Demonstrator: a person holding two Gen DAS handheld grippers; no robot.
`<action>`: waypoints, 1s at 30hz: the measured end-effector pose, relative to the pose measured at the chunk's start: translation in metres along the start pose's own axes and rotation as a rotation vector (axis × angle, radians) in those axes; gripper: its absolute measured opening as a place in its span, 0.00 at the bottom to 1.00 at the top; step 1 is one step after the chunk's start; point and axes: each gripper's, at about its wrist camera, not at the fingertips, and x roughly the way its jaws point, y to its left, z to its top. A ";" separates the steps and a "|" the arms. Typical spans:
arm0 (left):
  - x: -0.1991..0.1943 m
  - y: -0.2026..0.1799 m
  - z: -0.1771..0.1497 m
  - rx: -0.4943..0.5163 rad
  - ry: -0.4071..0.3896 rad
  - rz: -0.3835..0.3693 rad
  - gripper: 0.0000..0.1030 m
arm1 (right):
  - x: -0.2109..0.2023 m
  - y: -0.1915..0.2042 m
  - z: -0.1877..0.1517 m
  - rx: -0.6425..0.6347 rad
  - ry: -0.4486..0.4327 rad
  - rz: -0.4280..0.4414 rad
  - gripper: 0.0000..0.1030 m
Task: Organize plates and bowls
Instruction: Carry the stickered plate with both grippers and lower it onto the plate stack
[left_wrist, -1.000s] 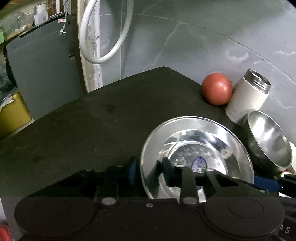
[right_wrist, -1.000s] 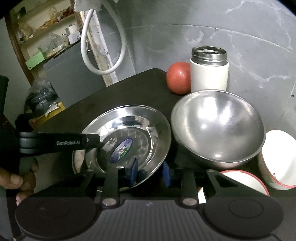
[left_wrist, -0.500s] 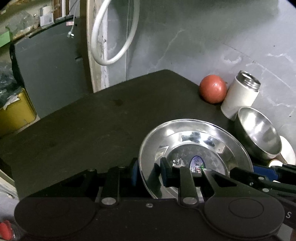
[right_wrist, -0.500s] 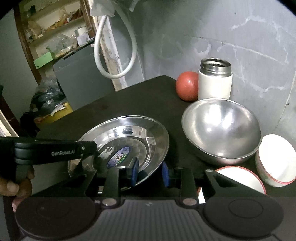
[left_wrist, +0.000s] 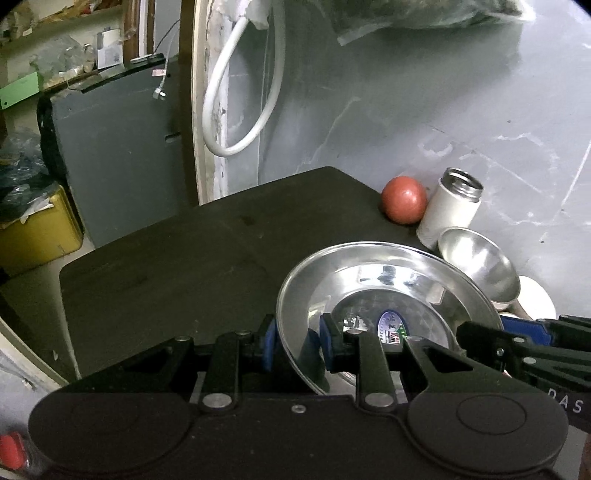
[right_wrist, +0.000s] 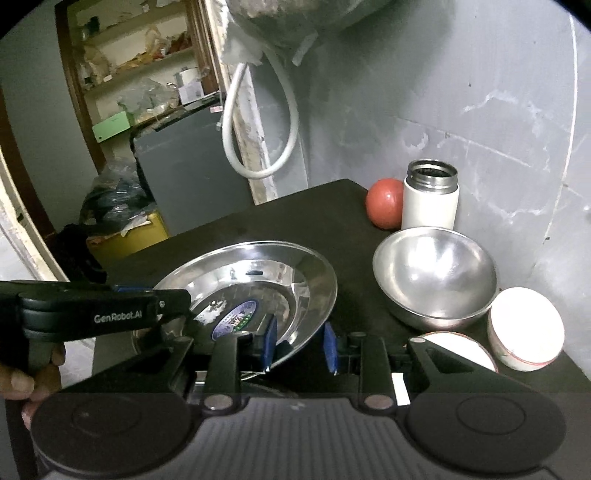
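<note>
A shiny steel plate (left_wrist: 388, 288) with an oval sticker hangs tilted above the black table (left_wrist: 166, 266). My left gripper (left_wrist: 295, 341) is shut on its near-left rim, blue pads on either side of the edge. In the right wrist view the plate (right_wrist: 258, 273) slants down to my right gripper (right_wrist: 300, 345), which is shut on the near rim; the left gripper (right_wrist: 162, 299) clamps the opposite side. A steel bowl (right_wrist: 432, 273) sits on the table to the right, with a white red-rimmed bowl (right_wrist: 528, 328) and a white dish (right_wrist: 461, 349) beside it.
A red round fruit (right_wrist: 384, 203) and a white steel-topped flask (right_wrist: 430, 199) stand against the grey wall at the table's back corner. A white hose loop (left_wrist: 236, 110) hangs on the wall. A hand (right_wrist: 37, 376) holds the left gripper. The floor drops away left of the table.
Both grippers have risen and drawn back with the plate held between them. The table, bowls and flask now look lower and farther away.
</note>
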 end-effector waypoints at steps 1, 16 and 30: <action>-0.005 -0.002 -0.002 0.001 -0.004 0.000 0.26 | -0.004 0.000 -0.001 -0.005 -0.002 0.001 0.30; -0.052 -0.026 -0.049 0.001 0.012 -0.004 0.26 | -0.053 -0.003 -0.038 0.010 0.033 0.012 0.30; -0.062 -0.029 -0.080 -0.009 0.076 0.012 0.26 | -0.064 0.000 -0.065 -0.003 0.099 0.036 0.30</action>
